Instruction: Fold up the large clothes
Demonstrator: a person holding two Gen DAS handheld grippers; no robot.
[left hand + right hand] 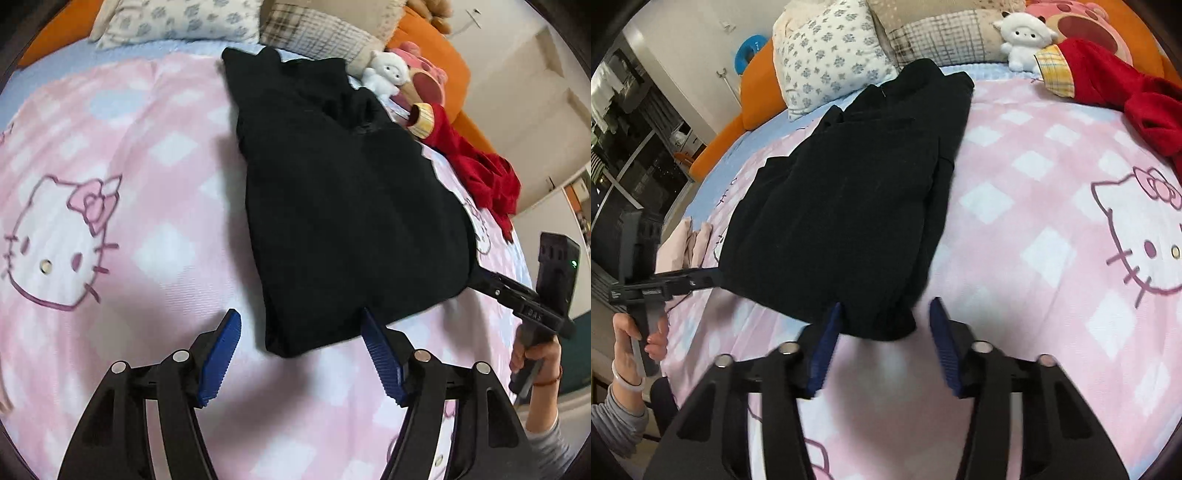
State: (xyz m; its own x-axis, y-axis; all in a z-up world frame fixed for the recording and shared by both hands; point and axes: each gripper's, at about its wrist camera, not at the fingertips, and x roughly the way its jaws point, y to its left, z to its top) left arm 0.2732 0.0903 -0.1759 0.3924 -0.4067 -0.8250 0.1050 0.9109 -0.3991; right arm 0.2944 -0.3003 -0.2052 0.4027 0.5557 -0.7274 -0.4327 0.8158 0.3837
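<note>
So the black garment [340, 206] is lying lengthwise down the middle of both frames on the pink checked bedspread [147, 155], already narrowed into a long strip, near hem at lower centre. Left gripper [301, 354] is spread wide open, holding nothing, with that hem's corner sitting just between its blue pads [221, 354]. Right gripper [886, 343] is the same deal, open and empty at its own corner.

My guess is the next move is pinching both corners and carrying the hem up toward the collar. Tip: catch every layer, close both together, lift evenly so the strip doesn't skew toward the red clothing [1126, 85] at upper right.
</note>
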